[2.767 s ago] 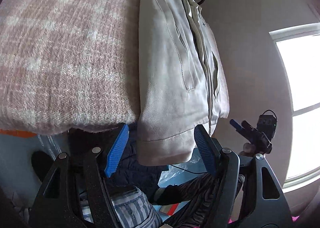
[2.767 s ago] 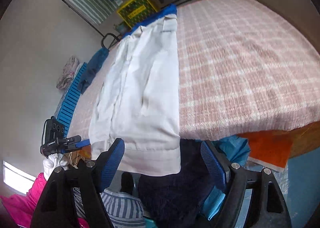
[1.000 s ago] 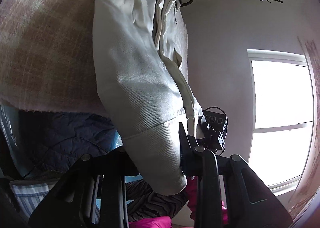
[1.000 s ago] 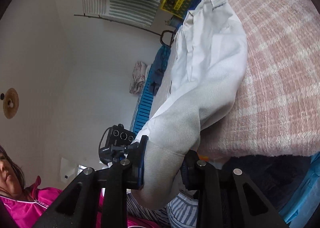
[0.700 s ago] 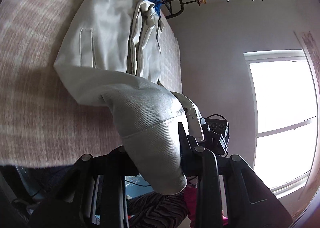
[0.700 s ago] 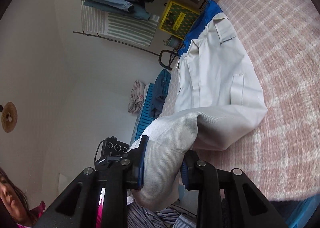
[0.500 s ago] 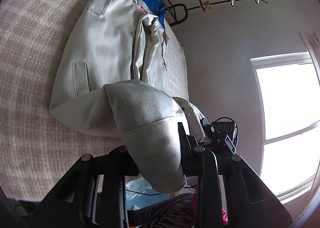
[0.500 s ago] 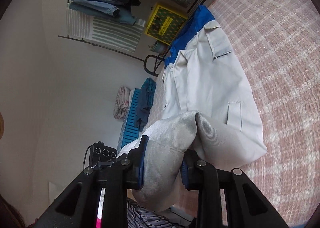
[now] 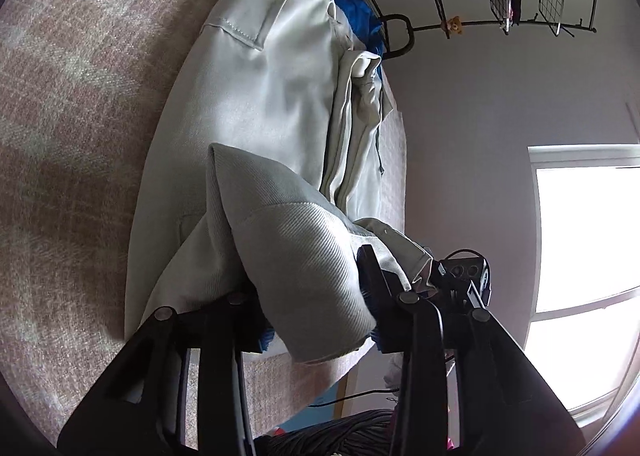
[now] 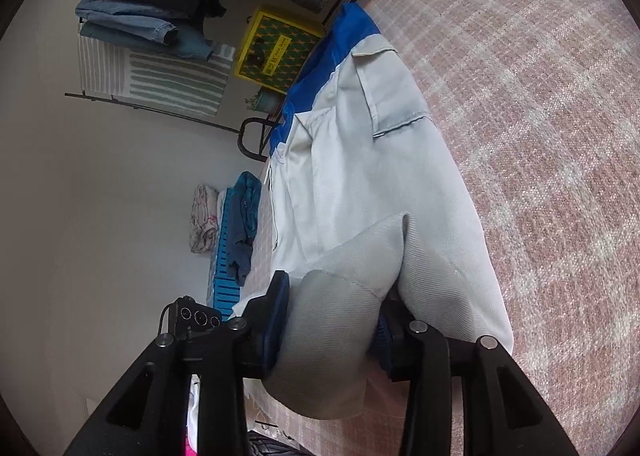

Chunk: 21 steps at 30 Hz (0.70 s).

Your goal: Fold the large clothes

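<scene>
On the pink plaid blanket (image 10: 560, 135) lies the pale grey jacket (image 10: 372, 175), spread lengthwise with its collar end toward the far clothes rack (image 9: 460, 25) and a blue garment (image 10: 332, 51) showing beneath that end. Its lower hem is lifted and doubled back over the body of the jacket, forming a raised fold at the near end. The left gripper (image 9: 316, 296) is clamped on one corner of this hem, cloth bunched between its fingers and hanging slightly below them. The right gripper (image 10: 332, 316) is likewise clenched on the other hem corner, fabric bulging out between its blue pads (image 10: 278, 312). Each gripper appears in the other's view, close beside it along the hem. Beyond the blanket's far edge stand a yellow crate (image 10: 276, 51) and hanging clothes (image 10: 160, 23) on the rack. A blue slatted crate (image 10: 224, 276) with folded textiles sits against the wall, and a bright window (image 9: 588, 276) is at the left gripper's side.
</scene>
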Available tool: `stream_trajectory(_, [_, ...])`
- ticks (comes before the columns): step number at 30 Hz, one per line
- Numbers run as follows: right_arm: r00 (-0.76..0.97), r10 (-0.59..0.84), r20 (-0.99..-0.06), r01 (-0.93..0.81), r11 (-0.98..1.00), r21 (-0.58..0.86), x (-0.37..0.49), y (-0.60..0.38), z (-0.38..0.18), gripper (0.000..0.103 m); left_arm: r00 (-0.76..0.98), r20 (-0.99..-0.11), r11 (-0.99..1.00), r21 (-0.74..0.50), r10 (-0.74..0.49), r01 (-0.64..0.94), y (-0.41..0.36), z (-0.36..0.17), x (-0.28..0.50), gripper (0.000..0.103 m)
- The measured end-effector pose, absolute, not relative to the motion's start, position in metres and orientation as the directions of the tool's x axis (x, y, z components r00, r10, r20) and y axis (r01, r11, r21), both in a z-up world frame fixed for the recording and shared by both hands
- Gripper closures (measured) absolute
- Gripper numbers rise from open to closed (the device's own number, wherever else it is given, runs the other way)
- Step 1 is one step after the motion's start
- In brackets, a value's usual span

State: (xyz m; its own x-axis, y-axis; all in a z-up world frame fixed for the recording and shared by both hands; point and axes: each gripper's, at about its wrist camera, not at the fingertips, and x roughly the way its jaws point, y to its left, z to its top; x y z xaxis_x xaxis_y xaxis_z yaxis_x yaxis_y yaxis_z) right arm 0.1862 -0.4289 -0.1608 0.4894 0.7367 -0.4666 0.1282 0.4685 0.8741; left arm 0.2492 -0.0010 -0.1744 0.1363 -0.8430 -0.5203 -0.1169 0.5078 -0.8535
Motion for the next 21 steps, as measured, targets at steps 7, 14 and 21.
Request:
stream_trajectory(7, [0.553,0.734,-0.395,0.08,0.425,0.902,0.182,-0.448,-0.137,0.035,0.219,-0.442,0.431,-0.897,-0.87,-0.101,0.014,-0.147,0.275,0.045])
stream_trajectory(14, [0.514,0.616,-0.596,-0.084,0.728,0.68,0.174,-0.416,-0.105,0.059,0.352,-0.516,0.564,-0.825,-0.781,0.043,0.036,-0.11,0.267,0.045])
stream_trajectory(21, [0.544,0.346,-0.764,-0.051,0.923,0.382,0.187,-0.38,-0.108,0.06,0.35,-0.664,0.738,-0.66,-0.661,0.142,0.006,-0.119,0.252,0.045])
